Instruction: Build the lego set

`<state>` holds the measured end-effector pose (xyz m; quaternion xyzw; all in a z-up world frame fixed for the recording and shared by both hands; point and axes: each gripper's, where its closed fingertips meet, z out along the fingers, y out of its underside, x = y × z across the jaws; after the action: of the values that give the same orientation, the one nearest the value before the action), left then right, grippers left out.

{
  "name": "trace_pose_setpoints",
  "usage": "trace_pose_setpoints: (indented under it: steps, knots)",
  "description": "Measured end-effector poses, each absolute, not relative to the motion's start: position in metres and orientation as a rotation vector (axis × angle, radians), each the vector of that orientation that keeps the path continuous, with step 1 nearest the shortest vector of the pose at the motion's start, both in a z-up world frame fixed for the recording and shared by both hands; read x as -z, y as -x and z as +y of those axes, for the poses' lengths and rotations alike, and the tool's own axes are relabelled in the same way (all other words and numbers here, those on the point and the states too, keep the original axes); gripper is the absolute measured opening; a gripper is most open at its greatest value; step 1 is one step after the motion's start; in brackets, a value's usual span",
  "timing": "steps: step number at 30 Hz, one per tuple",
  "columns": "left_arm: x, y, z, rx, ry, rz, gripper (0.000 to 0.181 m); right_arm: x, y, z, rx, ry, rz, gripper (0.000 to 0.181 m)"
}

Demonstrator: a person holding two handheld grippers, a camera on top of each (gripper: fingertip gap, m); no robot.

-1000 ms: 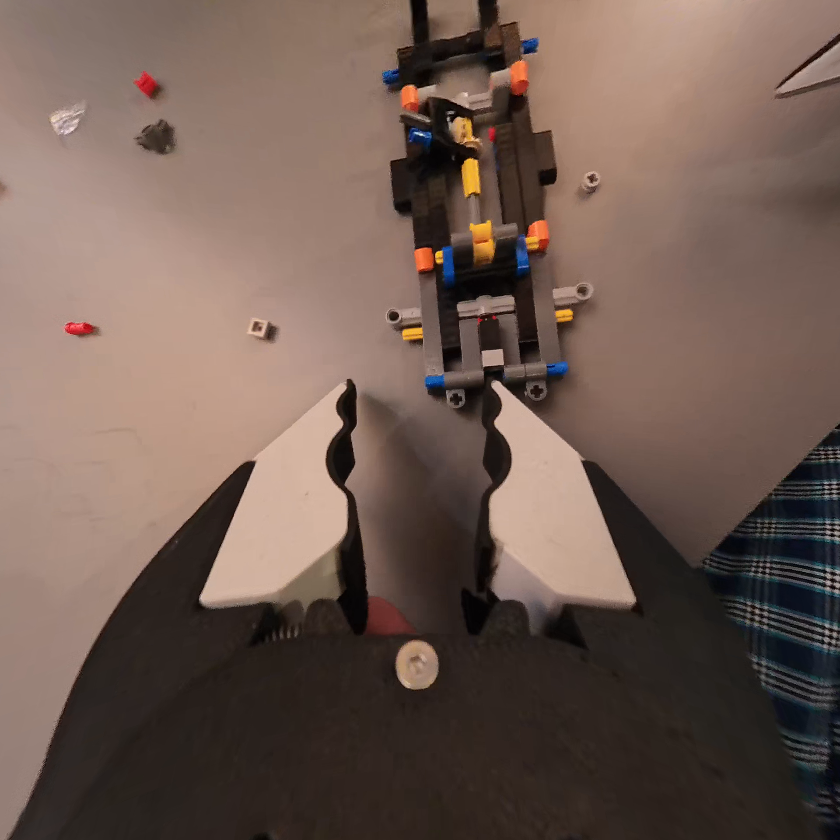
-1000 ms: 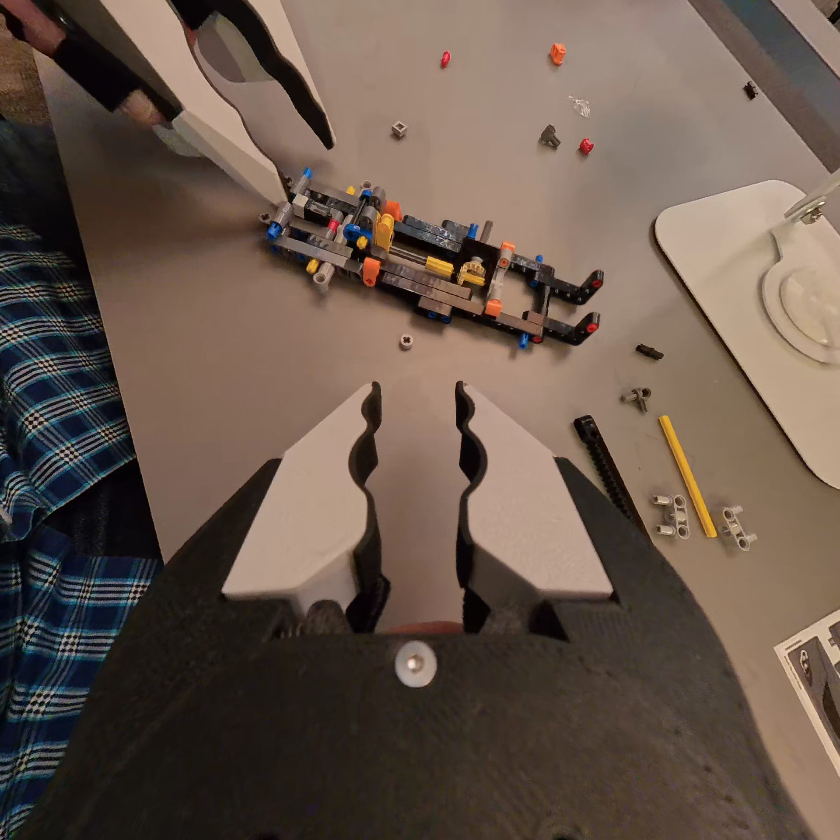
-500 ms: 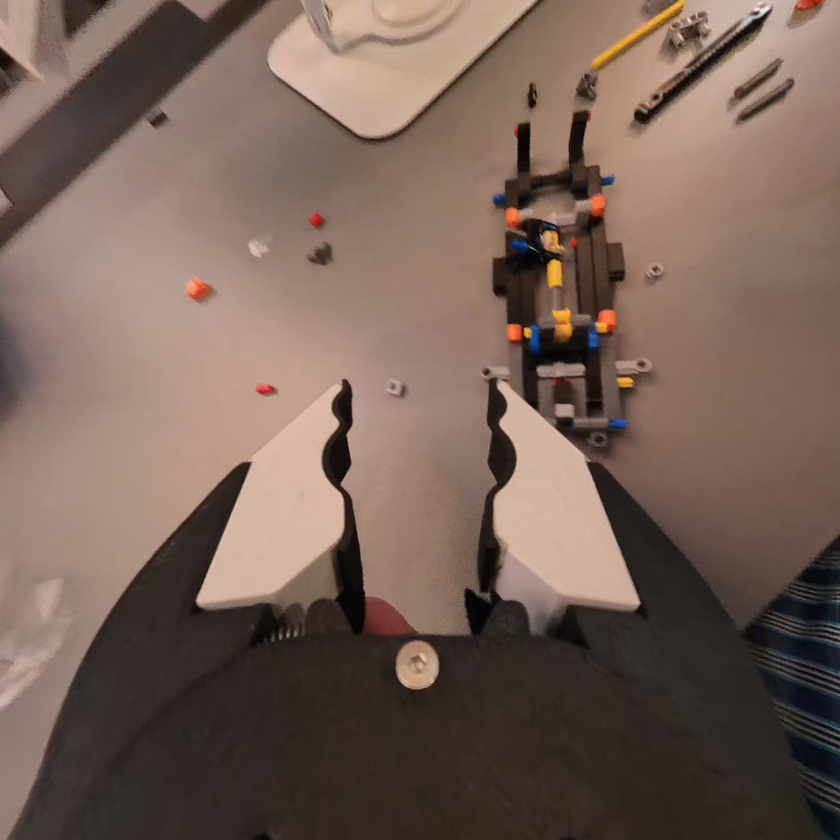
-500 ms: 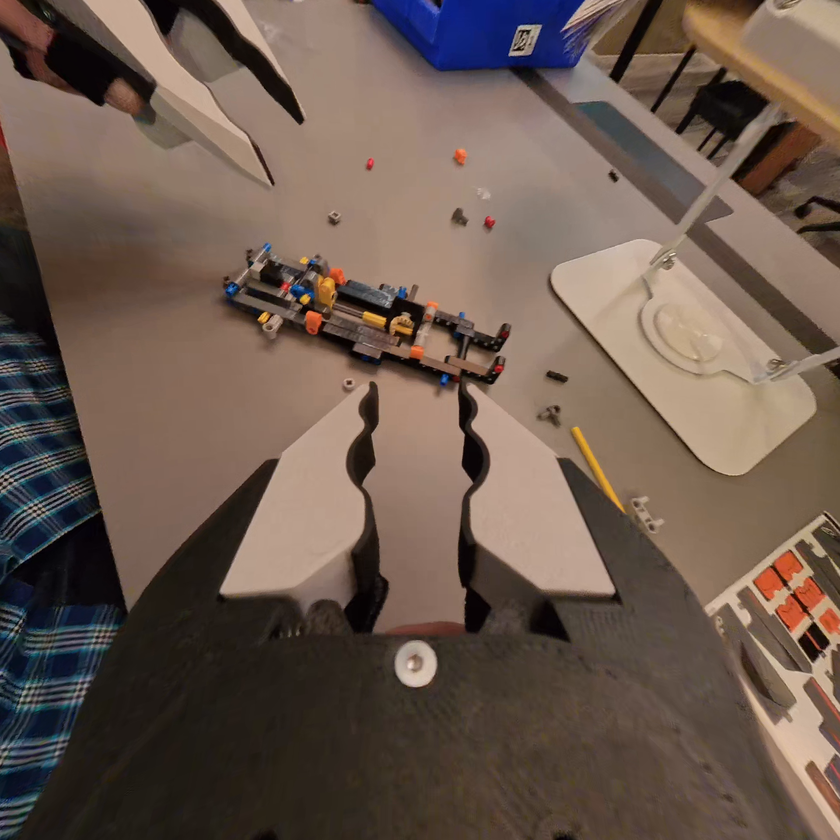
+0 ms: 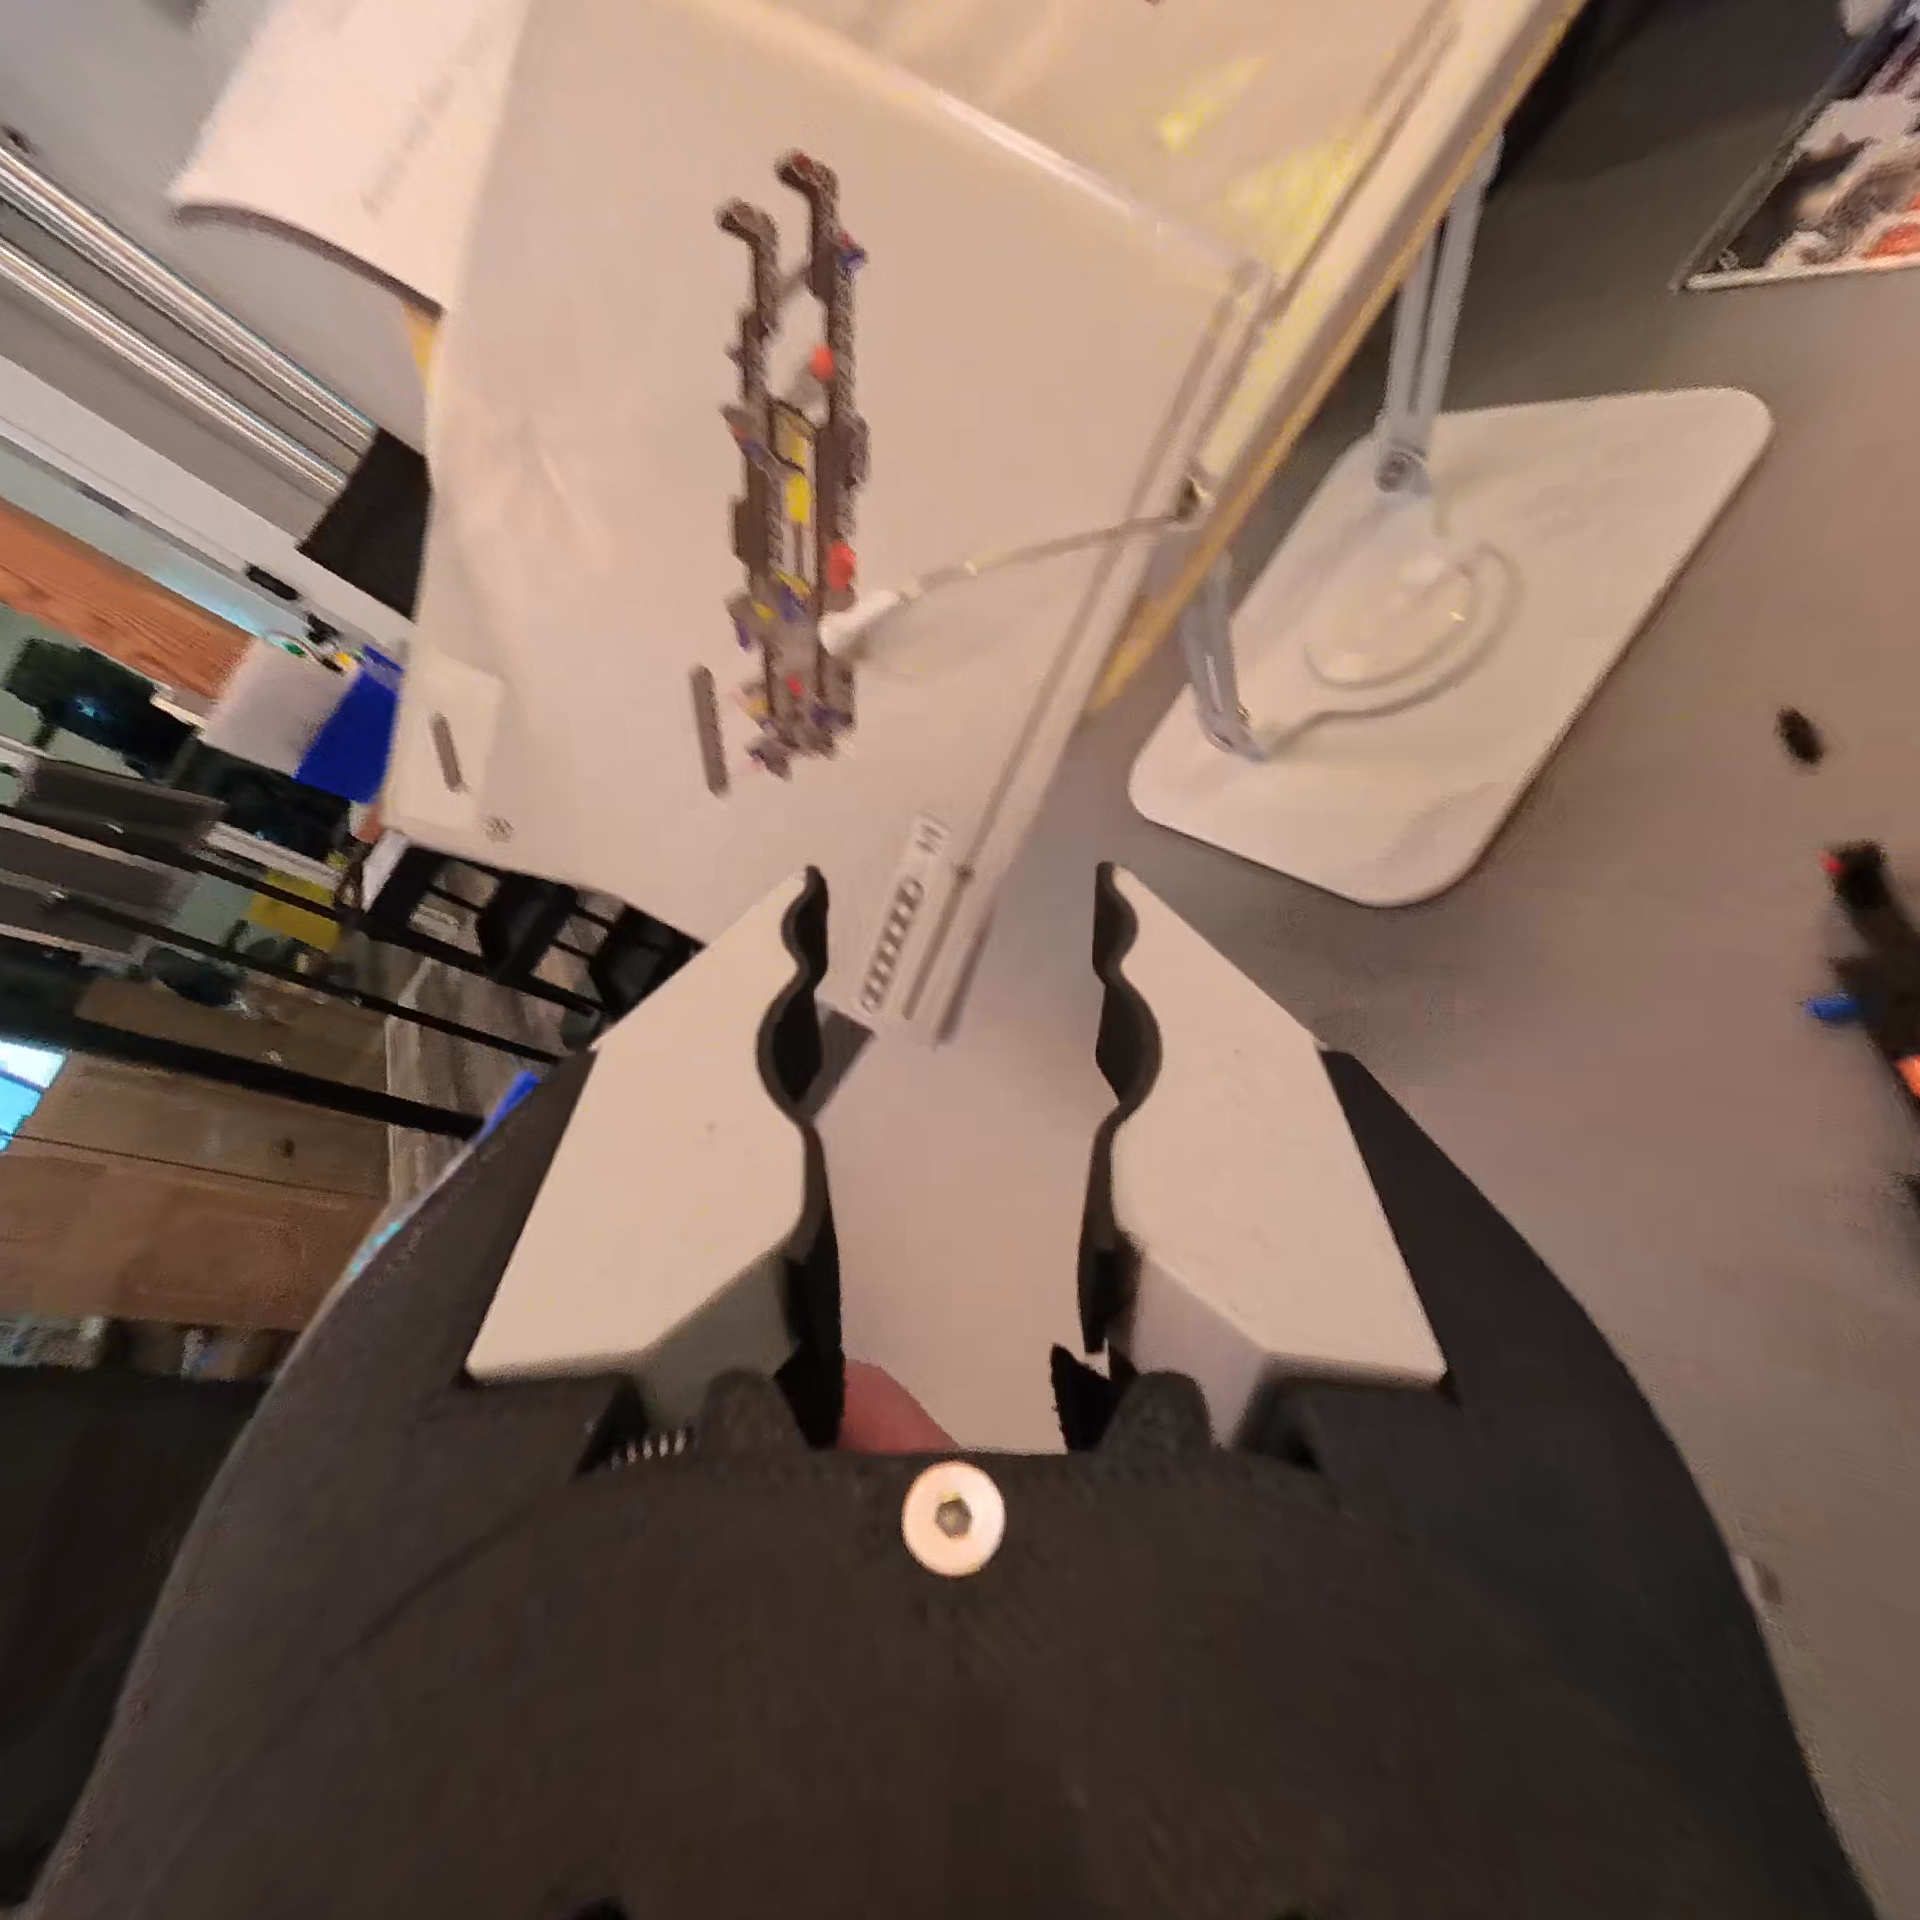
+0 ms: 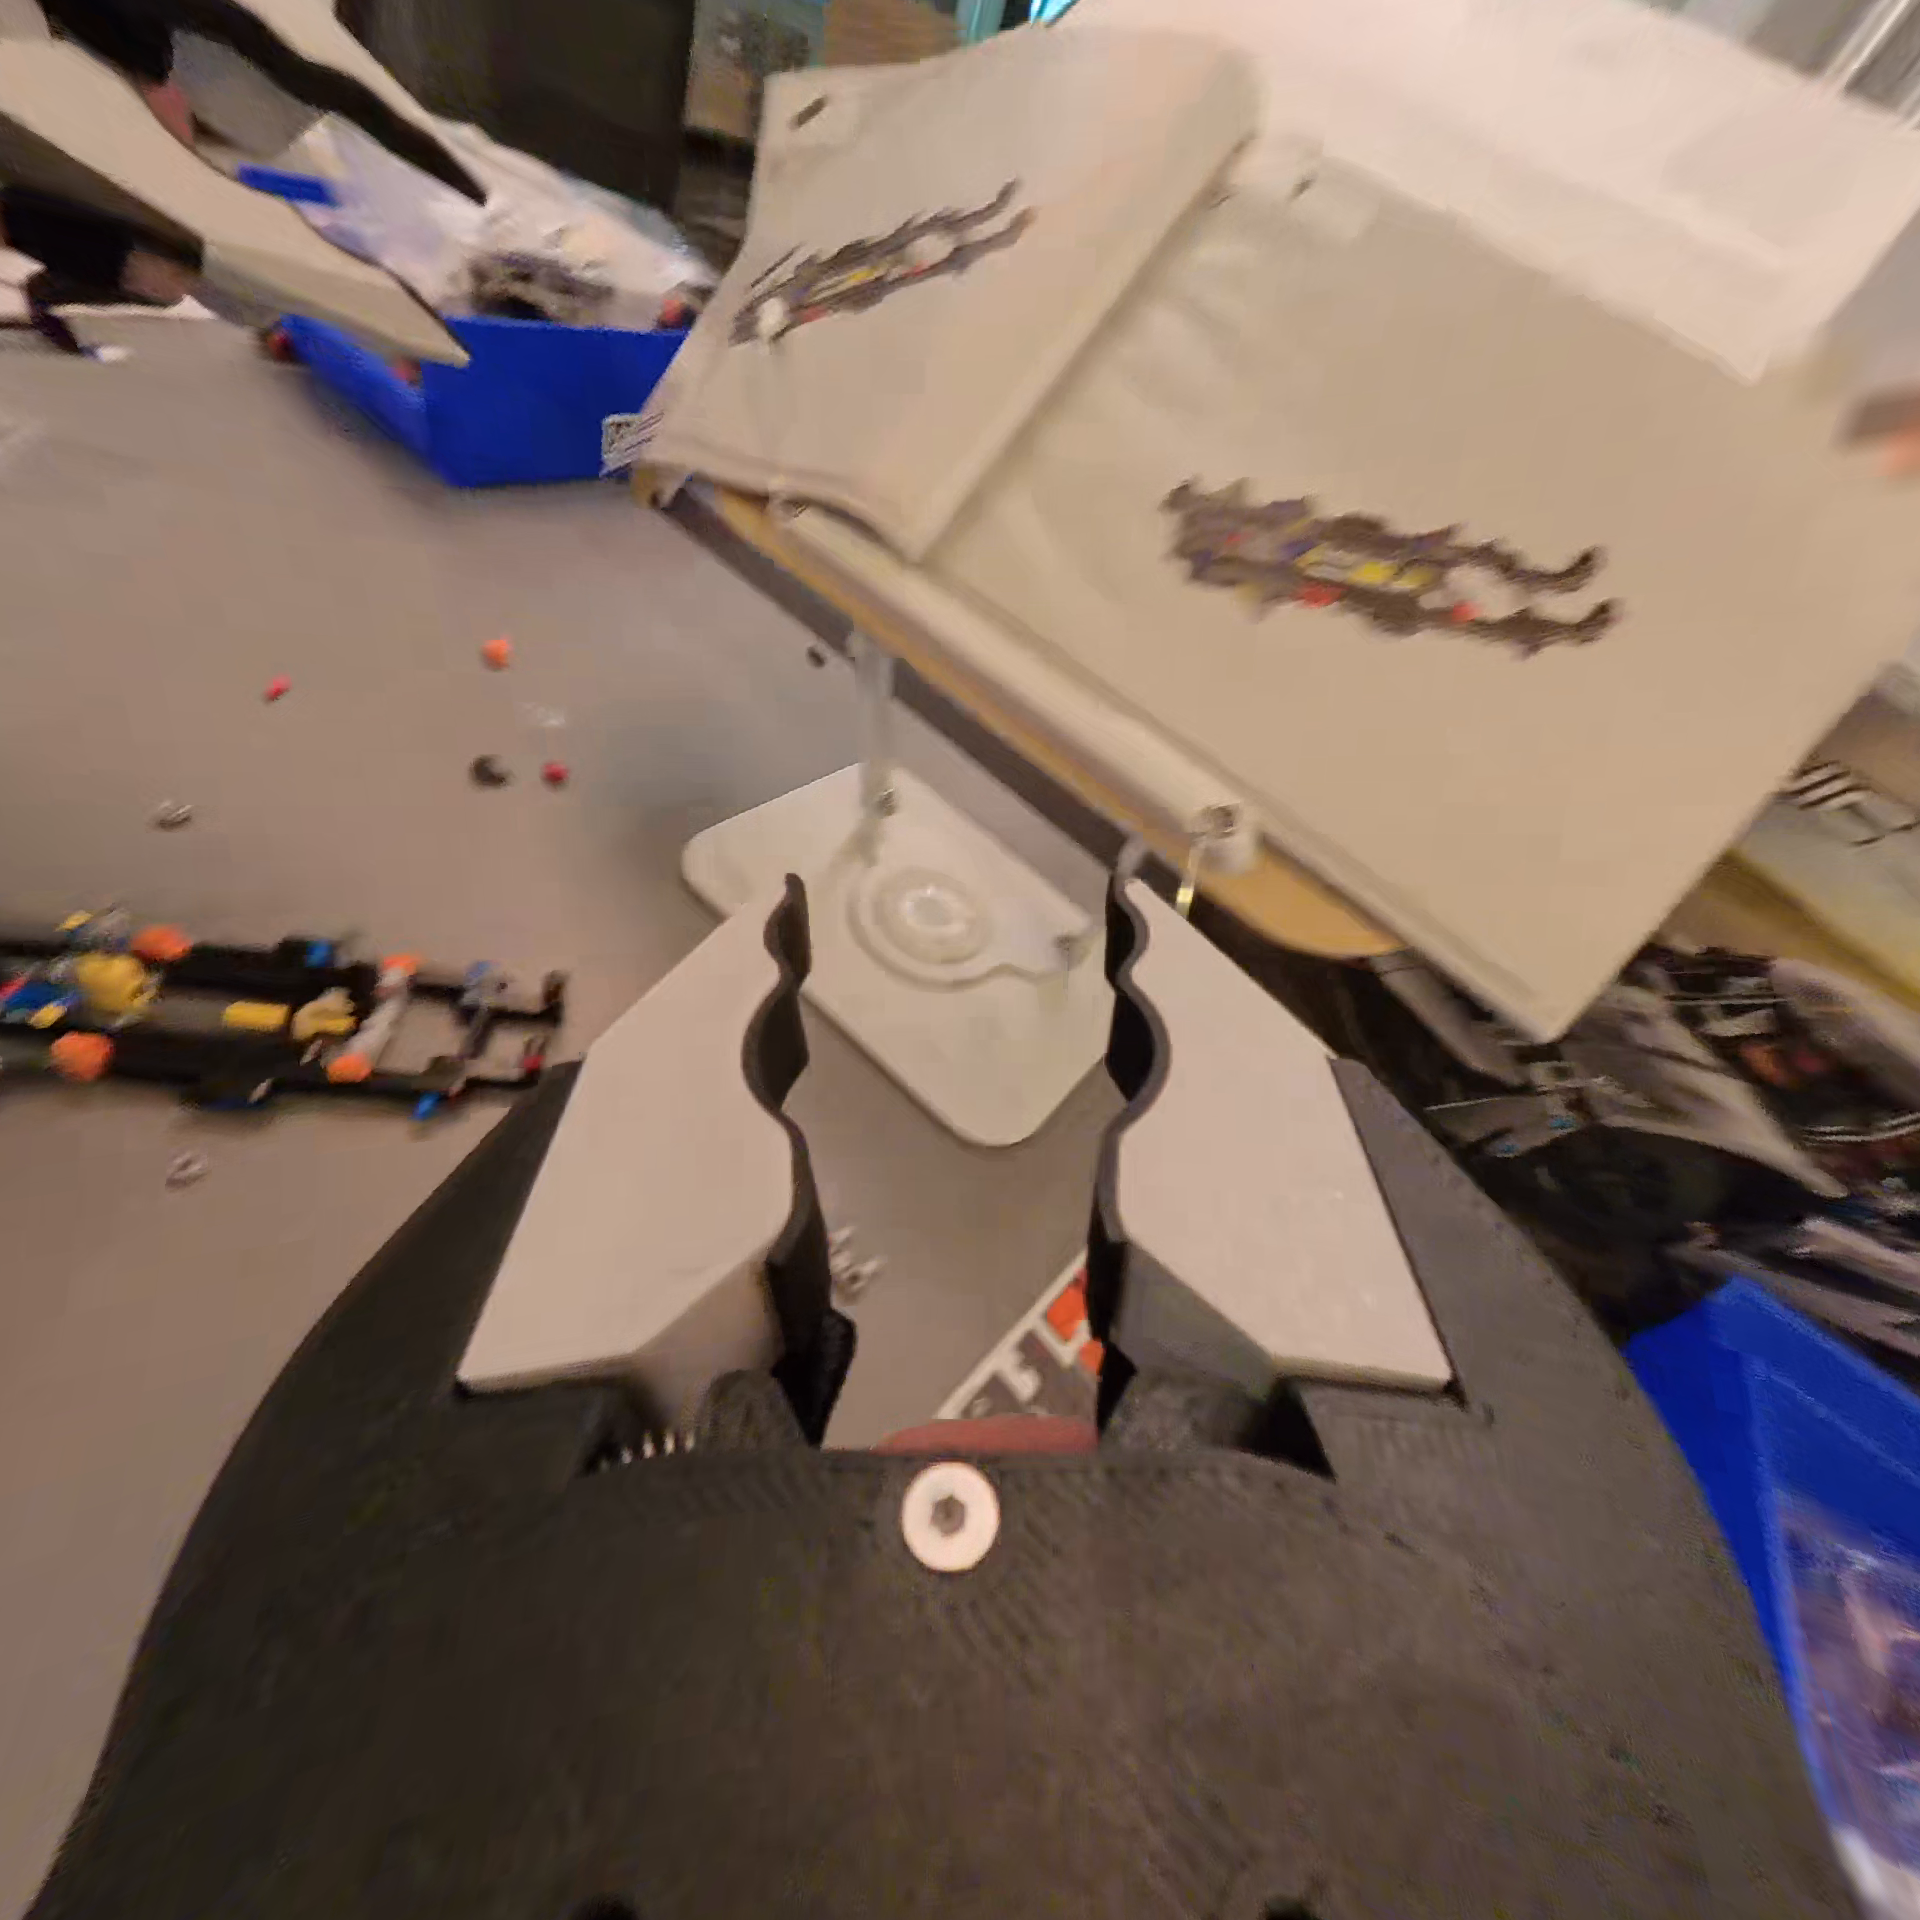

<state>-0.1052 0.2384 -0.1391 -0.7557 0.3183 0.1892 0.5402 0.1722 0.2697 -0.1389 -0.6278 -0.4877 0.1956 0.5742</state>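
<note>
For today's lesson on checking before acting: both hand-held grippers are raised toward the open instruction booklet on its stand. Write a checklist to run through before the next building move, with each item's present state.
1. Left hand-held gripper empty and open: ok.
2. Right hand-held gripper empty and open: ok.
3. Open white instruction booklet propped on its white-based clear stand, facing both cameras: ok.
4. Booklet drawing sharp enough to read the step: not ok, blurred.
5. Long black lego chassis with yellow and orange parts flat on the grey table: ok.
6. Next part located: cannot tell.

two grippers [image 6: 951,904], one chassis [image 6: 281,1023], one booklet [image 6: 1247,436]
</note>
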Motion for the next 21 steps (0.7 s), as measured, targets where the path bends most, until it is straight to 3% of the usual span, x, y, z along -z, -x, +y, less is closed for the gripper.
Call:
trace_pose_setpoints:
  steps: [9, 21]
  knots:
    - [0.114, 0.112, 0.301, -0.427, 1.69, 0.841, 0.049, 0.074, -0.171, 0.353, -0.292, 1.366, -1.124, 0.068]
    - [0.144, 0.112, 0.327, -0.349, 1.764, 0.934, 0.037, 0.043, -0.156, 0.45, -0.206, 1.335, -1.138, 0.076]
